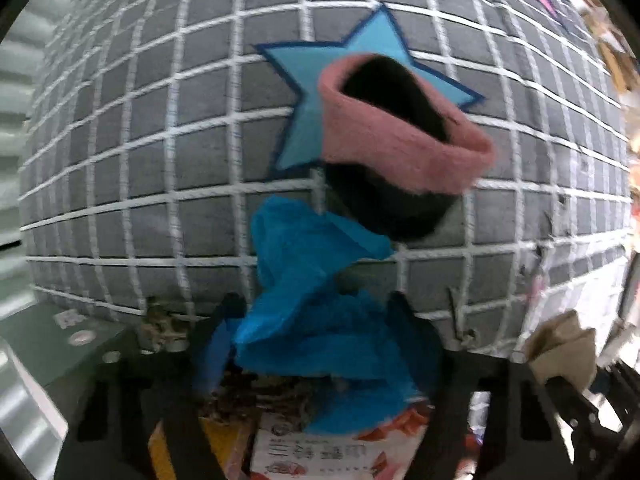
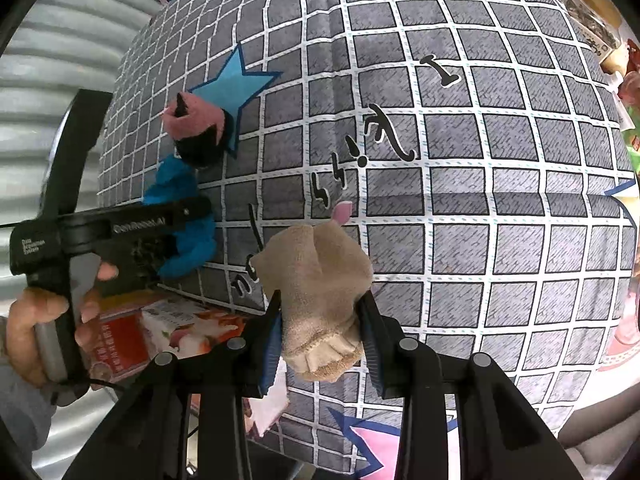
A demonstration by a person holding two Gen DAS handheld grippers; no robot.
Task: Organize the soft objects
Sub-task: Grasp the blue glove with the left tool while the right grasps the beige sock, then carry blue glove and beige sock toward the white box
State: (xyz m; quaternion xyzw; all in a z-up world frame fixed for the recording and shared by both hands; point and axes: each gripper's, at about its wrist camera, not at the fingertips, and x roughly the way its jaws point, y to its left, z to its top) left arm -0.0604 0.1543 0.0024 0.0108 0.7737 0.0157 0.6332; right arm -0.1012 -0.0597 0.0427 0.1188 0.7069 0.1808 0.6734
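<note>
A grey sheet (image 2: 500,208) printed with a white grid, black scribbled characters and coloured stars fills both wrist views; whether a bed or a bench lies under it cannot be told. A light-blue star (image 1: 316,92) sits near its middle in the left wrist view, and a pink star (image 2: 378,446) shows at the lower edge in the right wrist view.

On the blue star lies a black sock with a pink cuff (image 1: 400,136), its open mouth turned toward the left camera. Just below it, and touching it, a bright blue cloth (image 1: 320,312) runs in a crumpled band down between the left tongs (image 1: 320,344). Their jaws stand about half open on either side of the cloth; the blurred frame does not show whether the pads press on it. A person's hand (image 2: 36,324) grips the handle of that tool at the sheet's left edge, above a red and white printed carton (image 2: 160,332).

The right tongs (image 2: 320,336) are closed almost fully on a beige sock (image 2: 316,280), blue ribbed pads pinching it near its cuff, the bunched body lifted above the sheet, well to the right of the other pieces.
</note>
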